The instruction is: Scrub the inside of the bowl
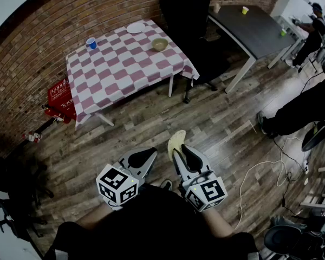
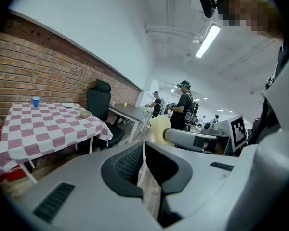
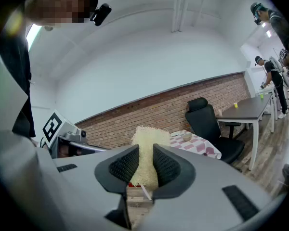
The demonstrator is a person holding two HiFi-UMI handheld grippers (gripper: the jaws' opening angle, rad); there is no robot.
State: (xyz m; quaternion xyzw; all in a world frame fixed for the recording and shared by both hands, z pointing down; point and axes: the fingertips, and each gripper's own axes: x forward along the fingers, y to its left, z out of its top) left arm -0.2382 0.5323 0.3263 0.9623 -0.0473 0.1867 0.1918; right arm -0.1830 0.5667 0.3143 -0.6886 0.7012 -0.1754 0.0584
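Note:
The tan bowl (image 1: 159, 44) stands near the right edge of the table with the pink-and-white checkered cloth (image 1: 124, 64), far ahead of me across the wooden floor. It also shows small in the left gripper view (image 2: 85, 114) and the right gripper view (image 3: 187, 136). My right gripper (image 1: 179, 150) is shut on a pale yellow scrub pad (image 1: 176, 141), which sticks up between its fingers (image 3: 147, 150). My left gripper (image 1: 143, 158) is beside it, shut with nothing in it (image 2: 143, 170). Both are held low in front of my body, well short of the table.
A white plate (image 1: 135, 27) and a blue cup (image 1: 91, 43) also sit on the checkered table. A black office chair (image 1: 189, 15) stands behind it, a grey table (image 1: 249, 28) to its right. A red crate (image 1: 61, 99) lies by the brick wall. People and cables (image 1: 271, 172) are on the right.

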